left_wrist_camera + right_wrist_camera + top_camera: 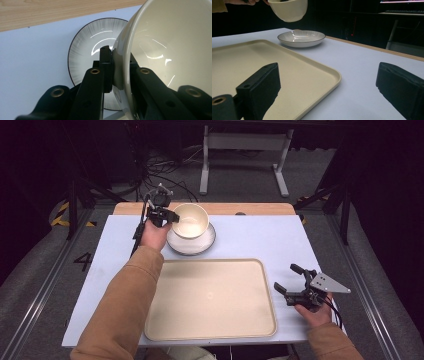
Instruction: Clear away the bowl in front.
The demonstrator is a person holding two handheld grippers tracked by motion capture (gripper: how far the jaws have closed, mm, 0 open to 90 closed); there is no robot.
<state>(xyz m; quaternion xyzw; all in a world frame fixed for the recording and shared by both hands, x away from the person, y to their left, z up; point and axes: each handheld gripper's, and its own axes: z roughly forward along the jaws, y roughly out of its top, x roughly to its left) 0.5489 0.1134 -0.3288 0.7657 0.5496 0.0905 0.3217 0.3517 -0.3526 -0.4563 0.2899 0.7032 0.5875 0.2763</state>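
Table (250, 240) with pale blue top and a wood strip along its far edge carries everything. Tray (165, 320) next in size — cream, rounded corners, bare, lying on the near half of the table between the two hands; the right gripper view shows its raised rim (329, 72) just ahead of that gripper's jaws. Plate (210, 242) comes after: shallow, grey-streaked with a dark rim line, sitting on the table just beyond the tray's far edge and apart from it. Same plate seen in the left gripper view (85, 47) under the bowl, and in the right gripper view (299, 37) flat on the table.

Bowl (191, 220) — cream, deep, glossy inside. It hangs in the air above the plate, clear of it; the gap is plain in the right gripper view (288, 10), where it also looks slightly tilted. Left gripper (167, 216) holds it by the left rim: in the left gripper view the jaws pinch the bowl wall (150, 50), one jaw outside, one inside, pads pressed on it.

Right gripper (290, 279) rests at the near right of the table, just beside the tray's right edge, held in the person's hand. Its jaws stand spread wide with nothing between them, pointing toward the tray and plate.
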